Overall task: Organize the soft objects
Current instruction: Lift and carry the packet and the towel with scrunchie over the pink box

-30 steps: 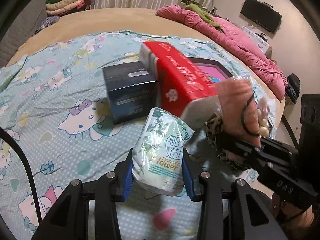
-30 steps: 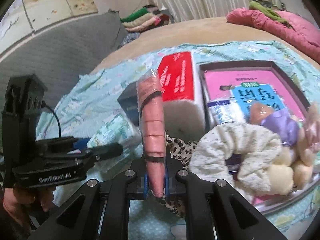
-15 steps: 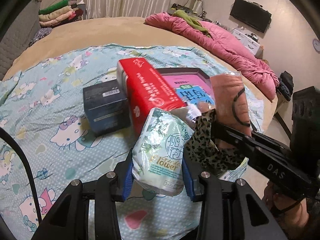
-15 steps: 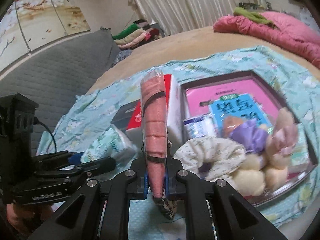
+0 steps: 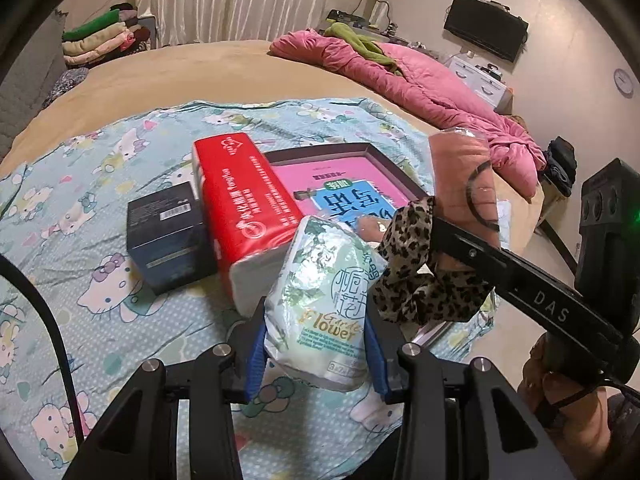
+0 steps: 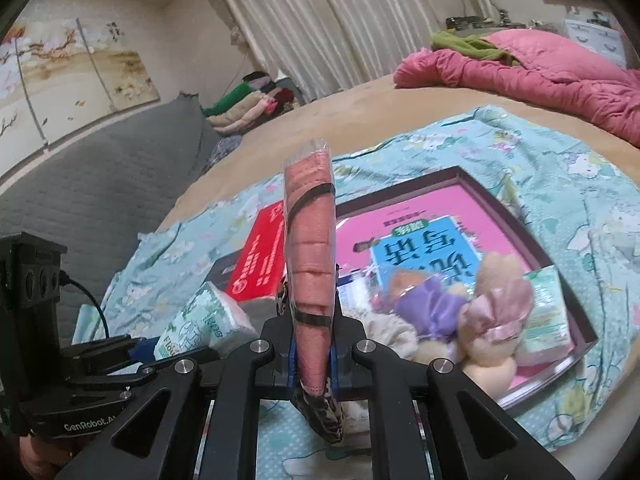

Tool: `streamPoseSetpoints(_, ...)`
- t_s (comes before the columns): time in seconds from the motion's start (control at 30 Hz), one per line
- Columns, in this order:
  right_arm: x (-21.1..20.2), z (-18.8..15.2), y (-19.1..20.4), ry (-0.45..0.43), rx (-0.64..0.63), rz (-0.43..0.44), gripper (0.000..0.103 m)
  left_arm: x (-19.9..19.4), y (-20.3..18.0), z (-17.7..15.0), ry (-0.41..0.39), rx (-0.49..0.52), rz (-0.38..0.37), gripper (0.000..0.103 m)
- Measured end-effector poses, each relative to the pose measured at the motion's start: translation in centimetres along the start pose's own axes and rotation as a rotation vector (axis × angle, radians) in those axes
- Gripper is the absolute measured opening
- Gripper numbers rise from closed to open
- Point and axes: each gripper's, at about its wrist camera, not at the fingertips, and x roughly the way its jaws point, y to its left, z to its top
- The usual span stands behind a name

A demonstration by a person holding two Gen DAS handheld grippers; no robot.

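The left gripper point(image 5: 316, 344) is clenched on a soft, crinkly tissue pack point(image 5: 320, 304), white with green leaf print; its blue pads dent the plastic on both sides, and the pack's lower end hides the bedding beneath it. The right gripper point(image 6: 314, 354) is clamped tight on a flat packet of pink pads point(image 6: 310, 248) in clear film, stacked in ribbed layers and ringed by a thin black hair tie. A leopard-print scrunchie point(image 5: 416, 280) hangs at the same jaws; whether it is pinched or only looped there is hard to tell, since the packet covers the pads. Both held things are lifted off the bed.

On the cartoon-cat bedsheet point(image 5: 80, 208) lie a glossy red tissue brick point(image 5: 244, 204) and, touching its left side, a dark blue carton point(image 5: 168, 236). To the right sits a dark-rimmed tray point(image 6: 520, 216) lined pink with a blue printed label. Heaped at its near end are a cream scrunchie point(image 6: 388, 332), partly hidden by the gripper frame, a lilac satin scrunchie point(image 6: 432, 304), a pale plush one point(image 6: 492, 316) and another green-printed tissue pack point(image 6: 548, 312). A quilted pink duvet point(image 5: 420, 84) lies bunched at the far right.
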Motion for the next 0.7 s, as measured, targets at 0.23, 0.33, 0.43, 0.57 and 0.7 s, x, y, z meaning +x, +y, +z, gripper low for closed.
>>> streamPoseSetpoints(0.23,-0.8,0.6,-1.8,-0.028,0.029,-0.03,0.011,0.7,-1.4,0.4,0.008,0.02,-0.006,0.042)
streamPoseSetpoints(0.33,-0.9,0.8,-2.6,-0.039,0.048,-0.037,0.011,1.1,-2.0,0.8,0.008,0.025,-0.009,0.042)
streamPoseSetpoints(0.43,-1.2,1.1,-3.4,-0.053,0.06,-0.051,0.011,1.6,-2.6,1.3,0.006,0.031,-0.013,0.042)
streamPoseSetpoints(0.57,-1.4,1.5,-4.2,-0.069,0.077,-0.068,0.011,2.2,-3.4,2.0,0.002,0.043,-0.015,0.042)
streamPoseSetpoints(0.7,-1.6,1.8,-4.9,-0.078,0.094,-0.077,0.011,2.8,-4.2,2.6,-0.002,0.058,-0.015,0.042)
